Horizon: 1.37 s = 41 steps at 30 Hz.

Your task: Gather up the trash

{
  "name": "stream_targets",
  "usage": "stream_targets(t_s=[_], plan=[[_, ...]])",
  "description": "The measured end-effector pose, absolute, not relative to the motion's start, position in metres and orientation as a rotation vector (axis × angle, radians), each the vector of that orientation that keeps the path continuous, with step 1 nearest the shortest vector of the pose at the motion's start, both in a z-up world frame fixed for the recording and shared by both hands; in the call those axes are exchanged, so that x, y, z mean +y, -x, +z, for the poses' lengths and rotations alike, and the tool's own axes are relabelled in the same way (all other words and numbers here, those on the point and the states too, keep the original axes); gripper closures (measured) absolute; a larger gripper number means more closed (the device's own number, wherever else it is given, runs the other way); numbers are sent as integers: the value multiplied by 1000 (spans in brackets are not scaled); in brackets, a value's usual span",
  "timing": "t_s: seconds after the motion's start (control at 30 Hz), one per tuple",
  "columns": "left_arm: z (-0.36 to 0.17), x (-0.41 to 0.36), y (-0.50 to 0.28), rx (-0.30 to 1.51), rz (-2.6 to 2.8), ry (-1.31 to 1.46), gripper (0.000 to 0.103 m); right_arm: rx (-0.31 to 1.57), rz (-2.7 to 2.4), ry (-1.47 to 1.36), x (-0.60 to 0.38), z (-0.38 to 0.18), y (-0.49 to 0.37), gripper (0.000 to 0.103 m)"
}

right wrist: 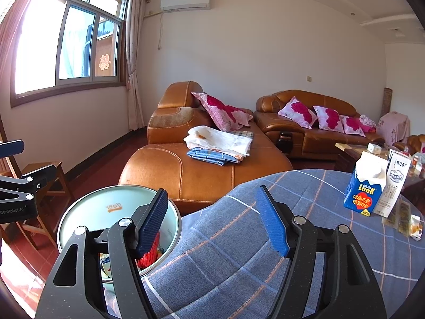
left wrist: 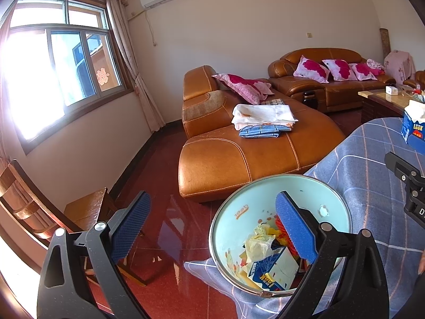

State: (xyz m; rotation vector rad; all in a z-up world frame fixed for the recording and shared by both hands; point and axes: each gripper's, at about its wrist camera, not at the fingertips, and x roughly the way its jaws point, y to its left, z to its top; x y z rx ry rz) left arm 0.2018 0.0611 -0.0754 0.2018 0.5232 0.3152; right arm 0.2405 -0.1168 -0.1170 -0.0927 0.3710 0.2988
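Observation:
A pale blue bin stands at the edge of the table with the blue checked cloth. Inside it lie a blue LOOK carton, a crumpled yellow wrapper and a red netted thing. My left gripper is open and holds nothing, its right finger over the bin's mouth. My right gripper is open and empty too, its left finger above the bin and its right finger above the cloth. On the table to the right stand another blue LOOK carton and a white carton, with small wrappers beside them.
A brown leather sofa with folded cloths and pink cushions stands beyond the table. A wooden chair is to the left of the bin on the red tiled floor. A coffee table stands at the far right.

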Motion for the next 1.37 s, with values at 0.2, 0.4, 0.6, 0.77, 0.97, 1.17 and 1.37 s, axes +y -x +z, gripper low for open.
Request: stream_targets(t_s=[0.2,0.4,0.6,0.77,0.97,1.17,1.37], plan=[[-74,61,-201,515,317,-206,8,365,292,88,-118,-116,-241,31],[-75,62,-201,518,317,-198,6,365,285,86,-120,-116,-243,28],[-75,61,-201,520,308,-195,6,367,280,82,-121,-117,-243,26],[-77,58,-202,519,303,-202,6,367,278,79,-121,-116,-244,26],[-81,53,-201,519,303,-233,6,366,275,75,-122,-116,-244,24],[-78,52,-199,526,277,-213,6,352,251,70,-125,-113,-241,22],[-76,50,-195,528,234,-211,6,390,184,110,-146,-110,-235,17]])
